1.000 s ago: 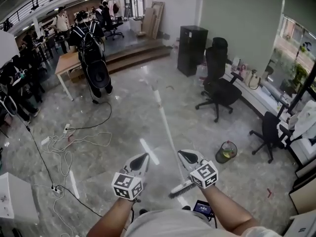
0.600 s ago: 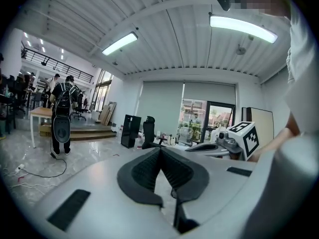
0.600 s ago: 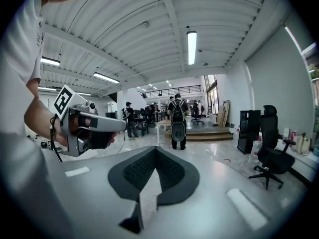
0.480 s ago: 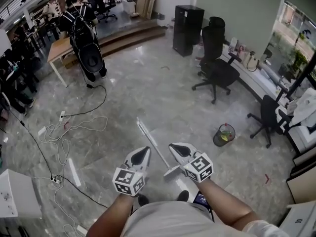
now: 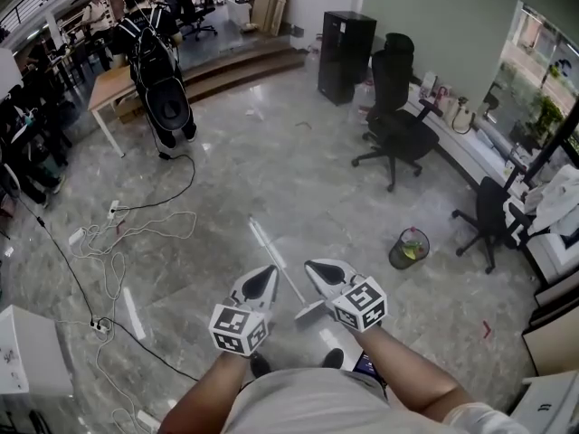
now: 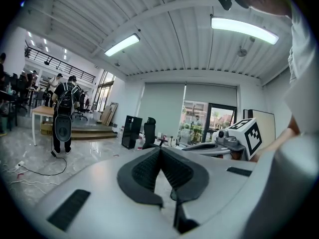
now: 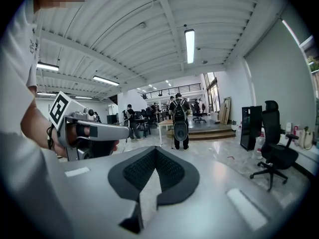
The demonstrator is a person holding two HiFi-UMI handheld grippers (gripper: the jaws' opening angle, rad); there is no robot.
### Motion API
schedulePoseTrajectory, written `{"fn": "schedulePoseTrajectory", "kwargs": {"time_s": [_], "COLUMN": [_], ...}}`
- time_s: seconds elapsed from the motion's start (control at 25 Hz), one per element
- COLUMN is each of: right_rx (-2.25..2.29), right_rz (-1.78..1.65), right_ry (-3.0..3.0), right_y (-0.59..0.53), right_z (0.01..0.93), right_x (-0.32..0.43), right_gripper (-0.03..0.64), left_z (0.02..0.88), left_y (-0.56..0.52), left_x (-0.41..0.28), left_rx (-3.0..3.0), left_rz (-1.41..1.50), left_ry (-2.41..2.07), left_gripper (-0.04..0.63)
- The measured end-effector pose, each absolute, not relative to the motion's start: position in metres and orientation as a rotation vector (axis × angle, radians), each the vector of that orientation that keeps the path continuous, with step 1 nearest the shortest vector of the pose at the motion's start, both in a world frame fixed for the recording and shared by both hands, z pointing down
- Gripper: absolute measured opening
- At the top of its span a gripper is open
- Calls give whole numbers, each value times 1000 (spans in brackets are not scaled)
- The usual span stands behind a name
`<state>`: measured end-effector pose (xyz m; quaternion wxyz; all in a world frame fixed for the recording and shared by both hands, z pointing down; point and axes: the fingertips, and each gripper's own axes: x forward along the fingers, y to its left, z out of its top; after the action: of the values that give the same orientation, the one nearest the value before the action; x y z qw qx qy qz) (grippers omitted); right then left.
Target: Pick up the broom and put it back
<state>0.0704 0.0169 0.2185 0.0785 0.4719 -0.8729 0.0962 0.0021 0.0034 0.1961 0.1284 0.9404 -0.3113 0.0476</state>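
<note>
The broom [image 5: 272, 252] lies on the grey marble floor, its white handle running away from me and its head [image 5: 308, 313] close to my feet. My left gripper [image 5: 269, 273] hangs shut just left of the handle, above the floor. On the handle's other side my right gripper [image 5: 312, 265] is shut too. Neither holds anything. In the left gripper view the pads of the left gripper [image 6: 160, 149] meet at the tip, with the right gripper [image 6: 233, 137] beside it. The right gripper view shows the right gripper [image 7: 155, 148] with its jaws together and the left gripper [image 7: 93, 131] at the left.
A small waste bin [image 5: 408, 248] stands on the floor to the right. Black office chairs [image 5: 394, 127] [image 5: 493, 231] sit further right. Loose cables [image 5: 107, 253] trail over the floor at the left. A person with a backpack [image 5: 159, 72] stands by a table [image 5: 110, 90] far back.
Both grippers have sunk a little toward the floor on either side of the broom handle. The head view has shifted, so the handle looks shorter. Both jaws stayed shut.
</note>
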Motion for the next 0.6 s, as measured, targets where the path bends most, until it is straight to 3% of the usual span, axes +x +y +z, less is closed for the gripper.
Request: {"fn": "schedulePoseTrajectory", "kwargs": {"time_s": [0.6], "right_rx": [1410], "right_rz": [297], "right_ry": [-2616], "right_y": [23], "right_z": [215], "right_x": [60], "right_gripper": [2], "left_z": [191], "left_y": [9], "left_x": [-7], "left_rx": [2723], "left_rz": [113], "left_ry": [-913], "left_gripper": [5]}}
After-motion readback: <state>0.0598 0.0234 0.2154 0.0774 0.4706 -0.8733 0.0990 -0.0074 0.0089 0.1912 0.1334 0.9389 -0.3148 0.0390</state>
